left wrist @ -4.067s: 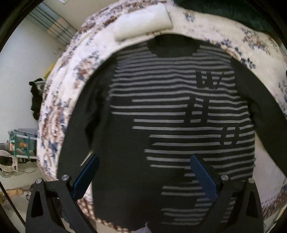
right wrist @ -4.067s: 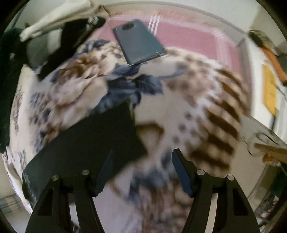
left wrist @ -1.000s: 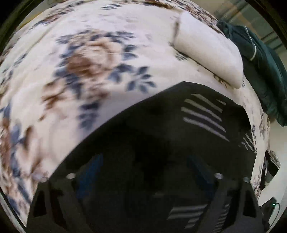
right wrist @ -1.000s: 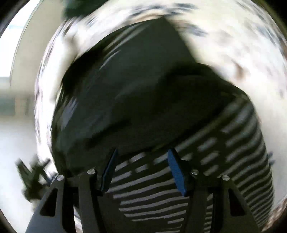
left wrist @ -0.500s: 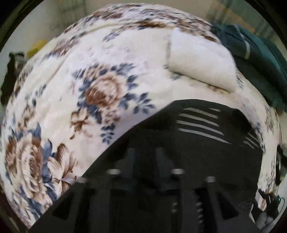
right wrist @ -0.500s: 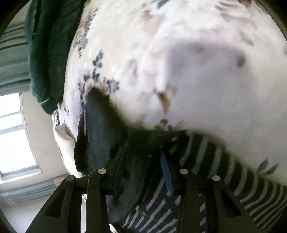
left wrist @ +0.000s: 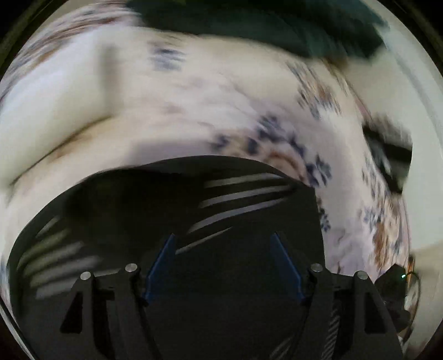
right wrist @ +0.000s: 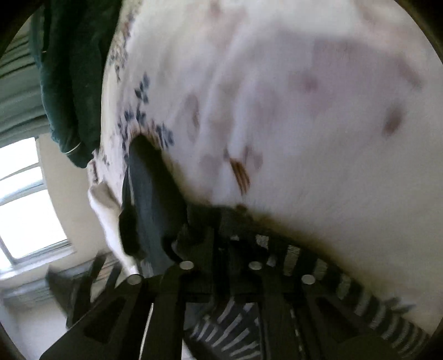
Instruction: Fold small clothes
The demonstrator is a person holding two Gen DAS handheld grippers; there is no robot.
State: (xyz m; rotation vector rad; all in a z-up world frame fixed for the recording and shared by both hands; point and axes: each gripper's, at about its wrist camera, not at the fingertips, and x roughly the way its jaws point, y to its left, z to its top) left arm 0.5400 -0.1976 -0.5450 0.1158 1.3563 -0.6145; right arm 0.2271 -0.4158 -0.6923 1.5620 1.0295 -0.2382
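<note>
A dark sweater with grey stripes (left wrist: 243, 193) lies on a floral bedspread (left wrist: 193, 110). My left gripper (left wrist: 224, 249) hovers over its dark fold, blurred by motion. Its jaws are opening, the blue pads (left wrist: 163, 263) stand wide apart, and nothing is pinched between them. In the right wrist view the sweater's striped part (right wrist: 304, 265) fills the bottom, and a dark folded sleeve (right wrist: 149, 188) runs up to the left. My right gripper (right wrist: 221, 229) is at the sweater's edge. Its jaws are closing, and dark fabric is bunched between the nearly touching fingers.
A dark green garment (left wrist: 277, 25) lies along the far side of the bed and shows at the top left of the right wrist view (right wrist: 69, 69). A folded white cloth (left wrist: 55, 110) rests on the bedspread. A window (right wrist: 22, 207) lies beyond the bed's edge.
My left gripper has swept sideways over the sweater, its jaws first narrowing and then spreading wide. My right gripper has dropped to the sweater's edge and closed on the fabric.
</note>
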